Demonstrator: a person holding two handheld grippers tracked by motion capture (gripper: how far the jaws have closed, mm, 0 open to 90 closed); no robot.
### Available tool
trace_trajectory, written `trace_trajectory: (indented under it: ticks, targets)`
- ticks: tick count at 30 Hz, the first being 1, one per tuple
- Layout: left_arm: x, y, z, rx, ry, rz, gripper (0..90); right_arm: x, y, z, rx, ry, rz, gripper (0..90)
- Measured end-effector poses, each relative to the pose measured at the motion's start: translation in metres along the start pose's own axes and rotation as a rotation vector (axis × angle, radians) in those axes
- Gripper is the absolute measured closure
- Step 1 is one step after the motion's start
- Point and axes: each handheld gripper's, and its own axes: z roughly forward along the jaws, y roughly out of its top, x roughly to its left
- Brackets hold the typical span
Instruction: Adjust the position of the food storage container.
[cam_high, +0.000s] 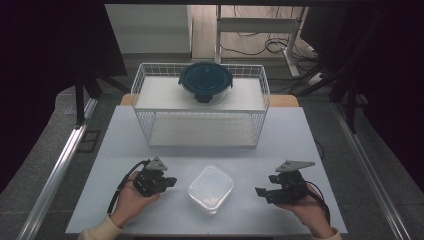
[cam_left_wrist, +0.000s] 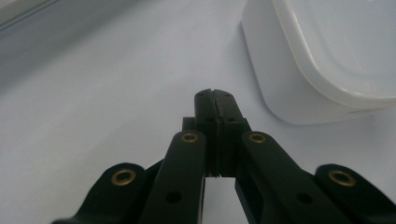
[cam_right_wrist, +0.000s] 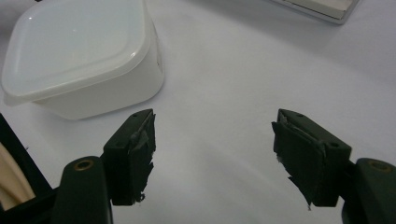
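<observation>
One white lidded tub (cam_high: 210, 189) sits between clenched left tongs (cam_high: 170, 182) and released right tongs (cam_high: 261, 192).

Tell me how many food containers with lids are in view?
2. The white square container sits on the table between the grippers; the round dark-lidded container stands on the wire rack's top shelf.

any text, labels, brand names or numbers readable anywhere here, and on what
None can be read.
white square container: plain lid and walls, no print visible.
dark round lidded container on the wire rack: no legible marking.
left gripper and right gripper: no lettering on the jaws.
</observation>
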Motion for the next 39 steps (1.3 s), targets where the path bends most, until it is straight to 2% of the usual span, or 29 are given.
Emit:
trace_trajectory:
  ticks: [2, 9, 17, 23, 27, 35, 39]
  targets:
    - [-0.002, 0.004, 0.005, 0.007, -0.030, 0.002, 89.9, 0.000, 0.000, 0.000, -0.002, 0.000, 0.002, 28.6]
    - [-0.017, 0.010, 0.015, 0.036, -0.071, 0.055, 89.9, -0.002, -0.002, -0.004, -0.019, -0.005, 0.018, 27.9]
    - [-0.025, 0.009, 0.014, 0.044, -0.097, 0.066, 89.9, -0.003, -0.003, -0.005, -0.023, -0.005, 0.022, 28.0]
    - [-0.039, 0.008, 0.014, 0.042, -0.138, 0.083, 89.9, -0.003, -0.003, -0.005, -0.023, -0.006, 0.023, 27.8]
    - [-0.048, 0.009, 0.018, 0.051, -0.185, 0.086, 89.9, -0.003, -0.003, -0.005, -0.023, -0.007, 0.028, 27.8]
    - [-0.064, 0.015, 0.027, 0.068, -0.214, 0.114, 89.8, -0.005, -0.003, -0.006, -0.032, 0.001, 0.036, 27.8]
    - [-0.067, 0.016, 0.031, 0.075, -0.225, 0.122, 89.8, -0.006, -0.003, -0.006, -0.035, 0.005, 0.039, 27.8]
